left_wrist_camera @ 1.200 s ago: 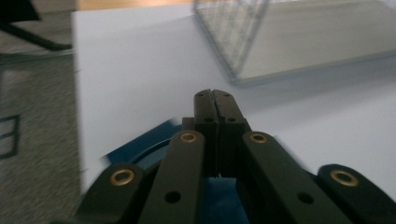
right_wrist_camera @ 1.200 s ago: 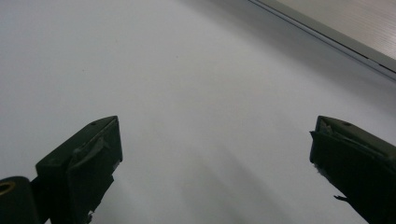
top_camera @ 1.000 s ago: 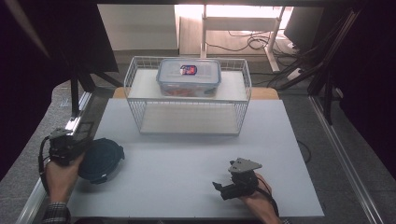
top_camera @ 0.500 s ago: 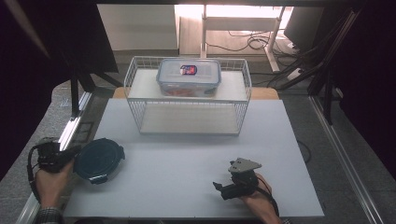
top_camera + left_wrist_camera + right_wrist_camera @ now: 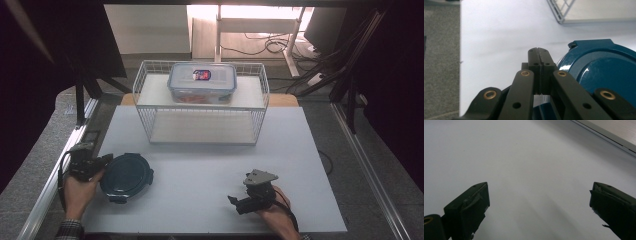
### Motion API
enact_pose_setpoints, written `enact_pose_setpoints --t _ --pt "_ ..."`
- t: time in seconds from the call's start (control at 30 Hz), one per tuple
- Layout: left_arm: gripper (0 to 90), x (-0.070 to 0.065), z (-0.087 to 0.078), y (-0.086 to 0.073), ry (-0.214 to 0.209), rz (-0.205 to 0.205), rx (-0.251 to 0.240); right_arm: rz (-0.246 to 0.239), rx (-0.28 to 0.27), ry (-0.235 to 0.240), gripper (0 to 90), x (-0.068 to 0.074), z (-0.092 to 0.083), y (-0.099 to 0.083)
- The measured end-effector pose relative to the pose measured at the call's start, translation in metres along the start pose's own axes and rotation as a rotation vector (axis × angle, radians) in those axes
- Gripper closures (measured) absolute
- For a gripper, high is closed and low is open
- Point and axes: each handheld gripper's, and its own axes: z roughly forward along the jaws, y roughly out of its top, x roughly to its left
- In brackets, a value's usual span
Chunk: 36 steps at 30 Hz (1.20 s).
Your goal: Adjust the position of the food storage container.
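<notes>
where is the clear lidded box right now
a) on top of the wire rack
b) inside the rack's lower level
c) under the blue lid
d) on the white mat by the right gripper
a: in the high view the box sits on the upper shelf of the rack, far from the blue lid, which lies on the mat.

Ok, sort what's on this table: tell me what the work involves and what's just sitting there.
In the work:
- dark blue round lid, flat on the white mat
- left gripper, fingers shut, beside the lid

Just lying about:
- wire basket
- clear lidded food box on top of it
- right gripper, fingers open, resting on the white mat
</notes>
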Motion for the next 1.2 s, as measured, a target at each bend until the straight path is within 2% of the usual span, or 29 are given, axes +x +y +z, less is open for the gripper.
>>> enact_pose_setpoints --t 0.07,0.17,0.2,0.3,0.37,0.47,0.53,0.57,0.63,0.67,0.77,0.9,1.2 --pt "90.0 0.000 -0.002 0.001 0.001 0.014 -0.004 -0.003 -0.002 -0.001 2.6 0.000 -0.001 0.000" --pt "90.0 0.008 -0.010 -0.004 0.057 0.013 -0.009 -0.003 -0.006 -0.006 2.6 -0.001 -0.003 0.000" --pt "90.0 0.014 -0.015 -0.008 0.065 -0.005 -0.011 -0.002 -0.008 -0.008 2.6 -0.001 -0.004 0.000" --pt "90.0 0.025 -0.027 -0.022 0.065 -0.046 -0.001 0.002 -0.007 -0.017 2.6 -0.003 -0.005 0.000" --pt "90.0 0.025 -0.031 -0.029 0.046 -0.055 0.012 0.001 -0.006 -0.019 2.7 -0.003 -0.005 0.000" --pt "90.0 0.022 -0.034 -0.040 0.022 -0.055 0.036 -0.002 -0.002 -0.020 2.7 -0.003 -0.004 0.000" --pt "90.0 0.018 -0.034 -0.045 -0.024 -0.065 0.046 -0.006 0.000 -0.020 2.7 -0.002 -0.004 0.000" --pt "90.0 0.015 -0.034 -0.045 -0.022 -0.062 0.050 -0.007 -0.001 -0.020 2.8 -0.002 -0.004 0.000" --pt "90.0 0.011 -0.034 -0.045 0.014 -0.046 0.062 -0.009 0.001 -0.021 2.7 -0.001 -0.004 0.000" --pt "90.0 0.011 -0.034 -0.045 0.015 -0.053 0.063 -0.009 -0.001 -0.021 2.8 -0.002 -0.004 0.000" --pt "90.0 0.011 -0.034 -0.046 -0.001 -0.082 0.066 -0.007 0.004 -0.020 2.8 -0.002 -0.003 0.000" --pt "90.0 0.004 -0.033 -0.046 -0.023 -0.084 0.077 -0.009 0.009 -0.021 2.8 -0.001 -0.002 0.000" --pt "90.0 -0.030 -0.016 -0.039 -0.113 -0.029 0.110 -0.008 0.013 -0.023 2.8 -0.002 -0.002 -0.001"
